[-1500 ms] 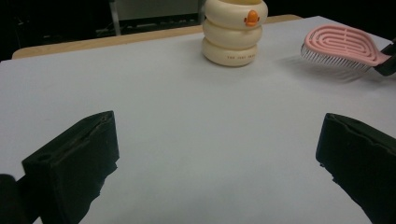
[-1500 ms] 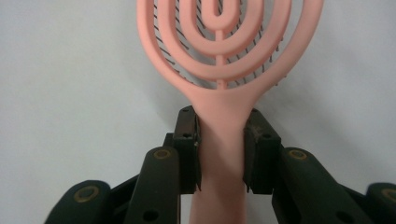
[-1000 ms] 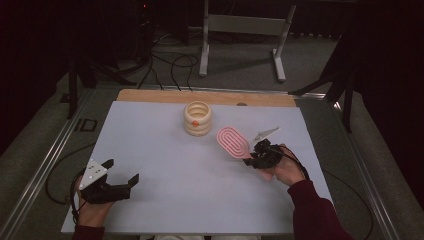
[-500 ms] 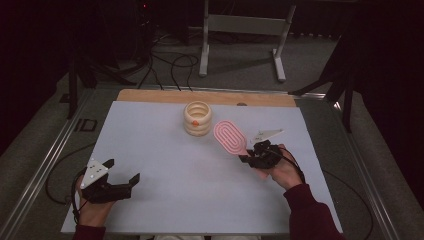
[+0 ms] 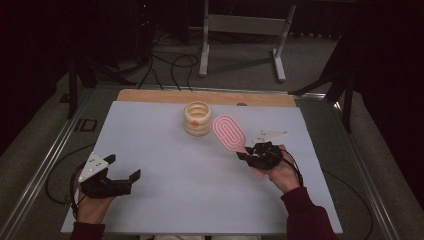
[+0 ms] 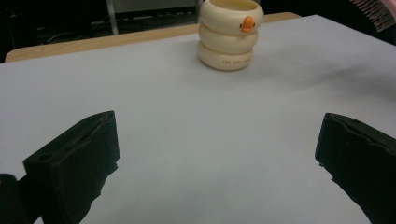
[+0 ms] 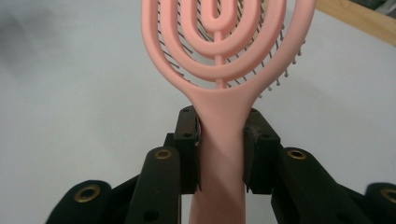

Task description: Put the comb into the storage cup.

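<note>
**Pink brush clamped in my right gripper, cream cup behind it**

From the high view, my right gripper [image 5: 248, 151] sits right of centre with its jaws closed on the handle of the pink hairbrush [image 5: 229, 132]. The brush head slants up and left from the grip, ending just beside the cream ringed cup [image 5: 197, 118] at upper centre of the white table [image 5: 165, 200]. The cup's mouth faces the camera, but I cannot tell whether anything lies inside it. My left gripper [image 5: 122, 175] rests at the lower left, jaws spread wide and holding nothing, well apart from both cup and brush.

In the left gripper view, my two black jaws stand far apart at the bottom corners with bare table between them. The cup [image 6: 229, 35] stands upright at the top centre, three stacked rings with a small orange mark near its rim. Its inside is hidden from this angle.

In the right gripper view, my jaws press both sides of the brush's handle [image 7: 219, 140], and the looped head with its bristles rises to the top of the frame.
</note>
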The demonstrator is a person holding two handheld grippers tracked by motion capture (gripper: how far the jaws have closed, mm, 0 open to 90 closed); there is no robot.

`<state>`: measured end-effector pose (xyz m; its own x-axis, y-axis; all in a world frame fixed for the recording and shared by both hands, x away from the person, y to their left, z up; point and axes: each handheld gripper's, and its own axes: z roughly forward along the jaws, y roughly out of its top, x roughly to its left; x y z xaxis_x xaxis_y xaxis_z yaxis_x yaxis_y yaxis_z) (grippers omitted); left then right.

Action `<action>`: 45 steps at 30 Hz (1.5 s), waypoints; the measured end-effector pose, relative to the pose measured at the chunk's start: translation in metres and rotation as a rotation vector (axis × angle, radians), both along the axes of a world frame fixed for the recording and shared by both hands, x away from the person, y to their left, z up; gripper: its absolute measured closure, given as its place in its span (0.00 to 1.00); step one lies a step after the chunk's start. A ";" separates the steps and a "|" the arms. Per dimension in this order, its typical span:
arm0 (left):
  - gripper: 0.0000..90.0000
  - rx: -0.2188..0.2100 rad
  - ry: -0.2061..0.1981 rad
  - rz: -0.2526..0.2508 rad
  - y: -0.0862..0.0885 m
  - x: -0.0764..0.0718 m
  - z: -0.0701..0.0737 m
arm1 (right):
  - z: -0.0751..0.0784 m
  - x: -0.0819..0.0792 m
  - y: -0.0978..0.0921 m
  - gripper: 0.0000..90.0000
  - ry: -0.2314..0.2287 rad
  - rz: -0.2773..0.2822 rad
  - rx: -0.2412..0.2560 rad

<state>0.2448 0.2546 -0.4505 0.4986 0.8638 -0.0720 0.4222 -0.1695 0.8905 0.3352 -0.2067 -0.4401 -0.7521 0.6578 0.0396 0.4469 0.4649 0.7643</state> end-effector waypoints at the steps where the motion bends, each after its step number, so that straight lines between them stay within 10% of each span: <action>1: 0.00 -0.001 -0.001 -0.002 -0.001 0.001 0.001 | 0.000 -0.001 0.001 0.79 -0.002 0.000 0.005; 45: 0.00 0.005 -0.025 -0.196 -0.077 0.051 0.046 | 0.008 -0.009 0.033 0.80 -0.103 0.007 0.141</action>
<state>0.2956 0.1776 -0.4041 0.6588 0.7504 -0.0537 0.3587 -0.2506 0.8992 0.3265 -0.1739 -0.4325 -0.7613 0.6461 0.0535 0.3600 0.3526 0.8638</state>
